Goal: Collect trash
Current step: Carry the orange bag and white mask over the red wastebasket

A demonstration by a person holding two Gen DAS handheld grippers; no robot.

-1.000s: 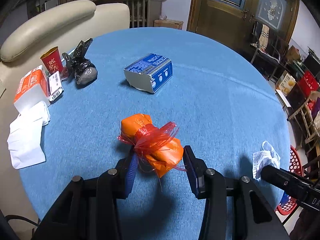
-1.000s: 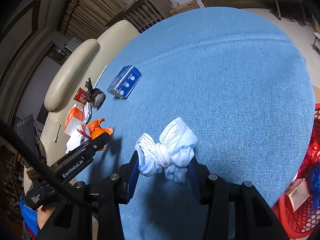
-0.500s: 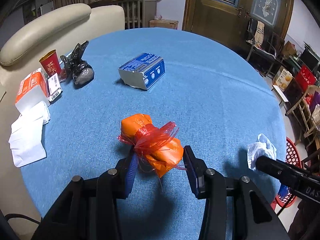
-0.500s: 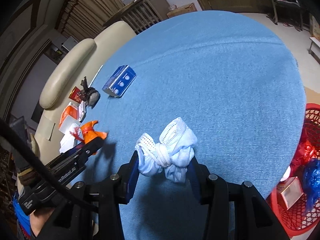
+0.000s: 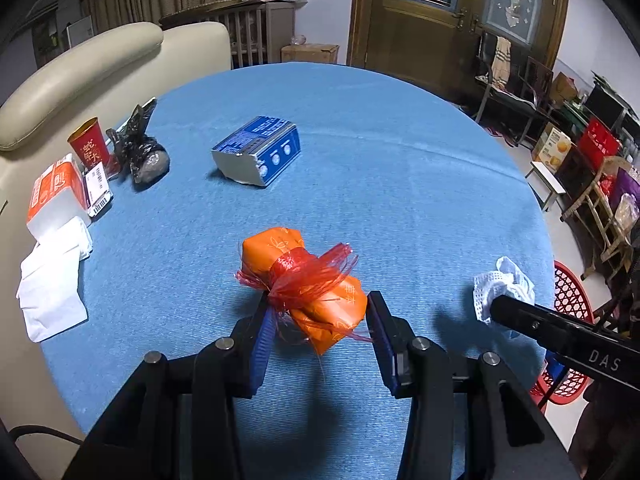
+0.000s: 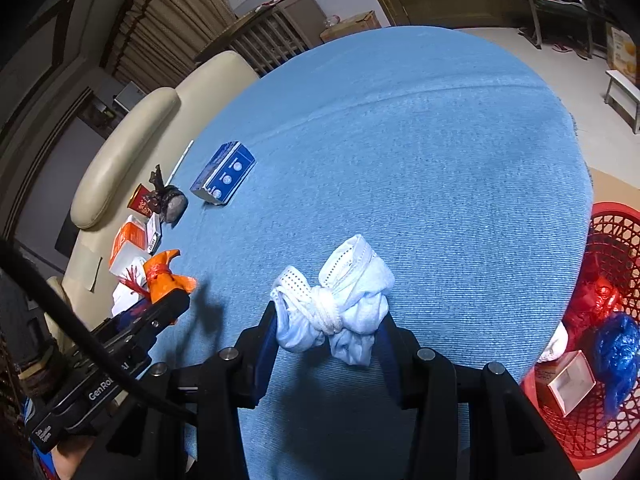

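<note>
Orange packet (image 5: 308,288) tied with red netting sits pinched in the left gripper (image 5: 320,336) fingers above the blue table (image 5: 400,184); the right gripper (image 6: 330,336) pinches a knotted white mask (image 6: 340,300) near the red basket (image 6: 608,360).

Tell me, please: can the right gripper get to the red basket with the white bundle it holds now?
Probably yes. The right gripper is shut on the white bundle, and the red basket sits open-topped just beyond the table edge on its right side. Nothing stands between them.
</note>
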